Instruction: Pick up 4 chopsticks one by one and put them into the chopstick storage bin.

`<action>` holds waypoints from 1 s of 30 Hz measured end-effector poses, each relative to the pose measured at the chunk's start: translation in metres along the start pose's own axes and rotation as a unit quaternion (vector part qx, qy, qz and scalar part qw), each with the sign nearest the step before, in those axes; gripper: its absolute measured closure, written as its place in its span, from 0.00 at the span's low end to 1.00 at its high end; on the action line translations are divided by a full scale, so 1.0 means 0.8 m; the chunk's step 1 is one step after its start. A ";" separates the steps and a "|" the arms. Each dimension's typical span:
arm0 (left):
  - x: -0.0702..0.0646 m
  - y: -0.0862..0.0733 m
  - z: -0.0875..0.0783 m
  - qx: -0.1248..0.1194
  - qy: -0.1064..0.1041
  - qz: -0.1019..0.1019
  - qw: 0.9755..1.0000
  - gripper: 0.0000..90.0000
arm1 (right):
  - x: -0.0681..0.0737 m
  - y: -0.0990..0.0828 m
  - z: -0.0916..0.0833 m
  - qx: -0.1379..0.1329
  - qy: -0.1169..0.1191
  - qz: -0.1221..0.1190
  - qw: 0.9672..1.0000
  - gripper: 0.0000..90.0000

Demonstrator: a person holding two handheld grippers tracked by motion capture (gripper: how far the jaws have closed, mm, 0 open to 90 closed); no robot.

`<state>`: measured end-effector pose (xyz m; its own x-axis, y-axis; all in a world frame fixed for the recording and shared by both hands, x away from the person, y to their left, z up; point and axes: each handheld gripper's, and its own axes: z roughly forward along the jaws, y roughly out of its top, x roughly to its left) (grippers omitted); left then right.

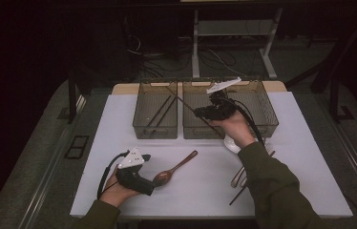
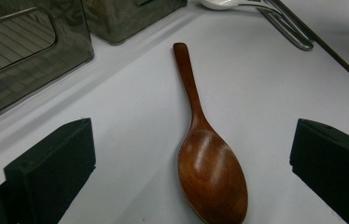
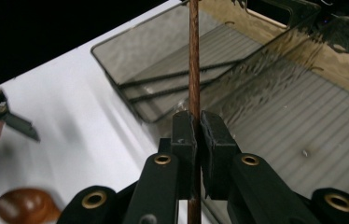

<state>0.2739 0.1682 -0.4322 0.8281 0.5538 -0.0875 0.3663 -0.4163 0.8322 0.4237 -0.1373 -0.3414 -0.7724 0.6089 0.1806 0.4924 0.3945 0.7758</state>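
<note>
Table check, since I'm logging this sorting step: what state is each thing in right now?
Right gripper: shut on a chopstick.
Chopstick: held above the bins, off the table.
Left gripper: open, jaws either side of the wooden spoon, not touching.
Wooden spoon: flat on the table, bowl up.
Left bin: holds two chopsticks.
Right bin: contents unclear.
Loose utensils: lying on the table by the right sleeve.
</note>
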 end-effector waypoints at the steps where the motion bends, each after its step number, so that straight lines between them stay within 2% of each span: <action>1: 0.000 0.000 0.000 -0.003 0.000 -0.003 1.000 0.00 | 0.001 0.004 0.004 -0.001 -0.001 -0.001 1.000 0.93; 3: 0.000 0.000 0.001 -0.003 0.000 -0.003 1.000 0.00 | 0.002 0.012 0.012 -0.008 0.000 0.005 1.000 0.93; 7: -0.002 0.000 0.002 -0.008 0.000 -0.004 1.000 0.00 | 0.005 0.029 0.030 -0.015 -0.006 0.000 1.000 0.93; 12: -0.002 0.001 0.002 -0.001 0.000 0.002 1.000 0.00 | 0.009 0.044 0.055 -0.020 -0.009 0.004 1.000 0.93; 24: -0.004 0.002 0.002 -0.003 -0.003 0.000 1.000 0.00 | 0.014 0.070 0.106 -0.027 -0.010 0.020 0.999 0.93; 30: -0.005 0.002 0.002 -0.003 -0.005 0.002 1.000 0.00 | 0.022 0.084 0.131 -0.030 -0.008 0.014 0.999 0.93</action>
<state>0.2722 0.1641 -0.4313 0.8334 0.5452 -0.0902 0.3609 -0.4135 0.8359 0.4849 -0.0278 -0.3494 -0.7520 0.6302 0.1931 0.4881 0.3354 0.8058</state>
